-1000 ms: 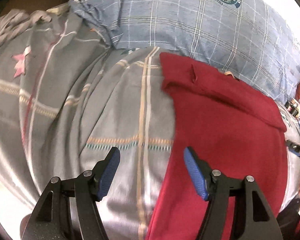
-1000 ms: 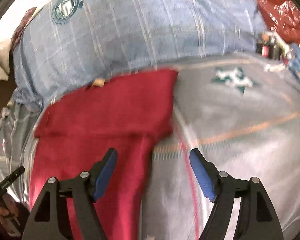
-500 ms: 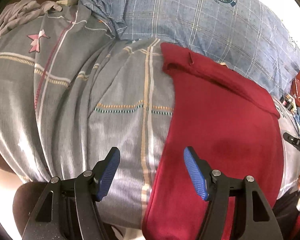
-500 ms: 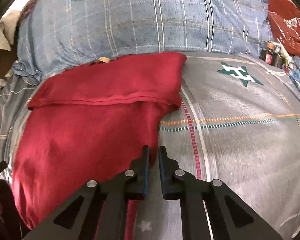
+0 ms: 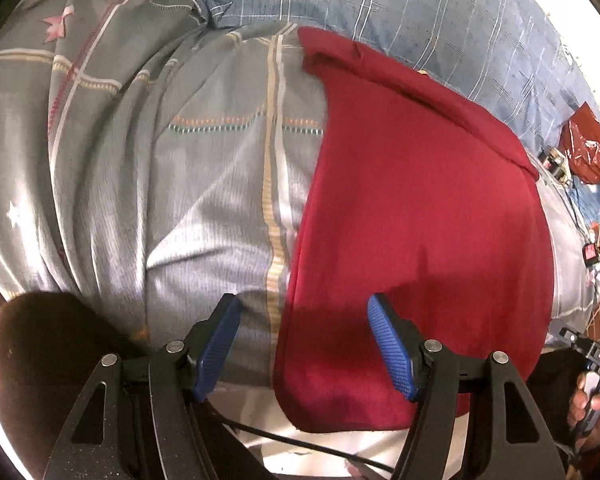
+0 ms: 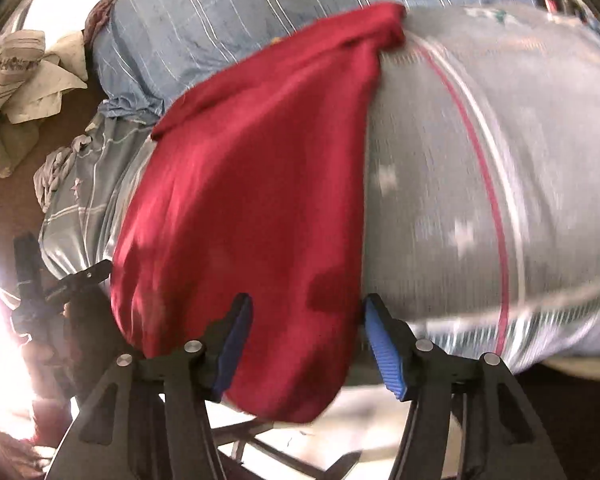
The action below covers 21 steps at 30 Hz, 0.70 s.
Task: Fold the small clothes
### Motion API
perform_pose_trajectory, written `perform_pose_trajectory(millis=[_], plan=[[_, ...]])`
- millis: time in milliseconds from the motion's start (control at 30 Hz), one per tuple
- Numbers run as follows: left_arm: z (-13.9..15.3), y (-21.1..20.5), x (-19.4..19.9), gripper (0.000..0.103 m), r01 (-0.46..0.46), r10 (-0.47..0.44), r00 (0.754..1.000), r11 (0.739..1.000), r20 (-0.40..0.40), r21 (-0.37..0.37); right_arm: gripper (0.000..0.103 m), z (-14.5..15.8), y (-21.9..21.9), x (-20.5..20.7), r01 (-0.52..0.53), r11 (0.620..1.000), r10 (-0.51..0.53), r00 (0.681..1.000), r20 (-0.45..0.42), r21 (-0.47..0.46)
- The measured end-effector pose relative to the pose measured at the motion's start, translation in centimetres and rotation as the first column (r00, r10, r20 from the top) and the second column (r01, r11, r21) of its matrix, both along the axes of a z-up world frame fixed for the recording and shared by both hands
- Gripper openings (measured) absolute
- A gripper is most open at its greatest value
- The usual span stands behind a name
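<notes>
We hold both the left gripper (image 5: pixel 302 342) and right gripper (image 6: pixel 306 342) spread, empty; the red garment (image 5: pixel 416 216) overhangs the bed's (image 5: pixel 204 208) near edge; a careless tug could slide it off.

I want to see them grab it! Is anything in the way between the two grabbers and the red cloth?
No, nothing visible. The red cloth lies bare on the grey bedcover, and the left gripper and right gripper are both open right at its near edge.
</notes>
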<state>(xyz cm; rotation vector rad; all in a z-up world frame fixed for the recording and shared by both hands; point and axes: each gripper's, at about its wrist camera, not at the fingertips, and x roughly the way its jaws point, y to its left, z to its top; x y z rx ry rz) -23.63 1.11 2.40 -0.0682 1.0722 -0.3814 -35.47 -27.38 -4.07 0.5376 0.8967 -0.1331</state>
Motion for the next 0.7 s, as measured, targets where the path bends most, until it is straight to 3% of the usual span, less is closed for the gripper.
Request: perform_pose_trajectory(millis=[333,567,700], plan=[[-0.8,-1.0,-0.3,0.072,0.012,-0.012,1.0,1.0,-0.008,0.028,0.061,-2.0,1.5,-0.9,-0.056,0.997,0.061,0.996,-0.072,0.061],[-0.9,-0.6,-0.3,0.072,0.006,-0.006,0.999,1.0,-0.037,0.0,0.061,-3.3,3.0,0.0,-0.117,0.991,0.124,0.986,-0.112,0.072],[-0.9,-0.7,-0.3,0.072,0.006,-0.006,0.999,1.0,-0.036,0.005,0.062,-3.0,2.8,0.0,-0.127,0.987,0.136,0.986,-0.092,0.095]])
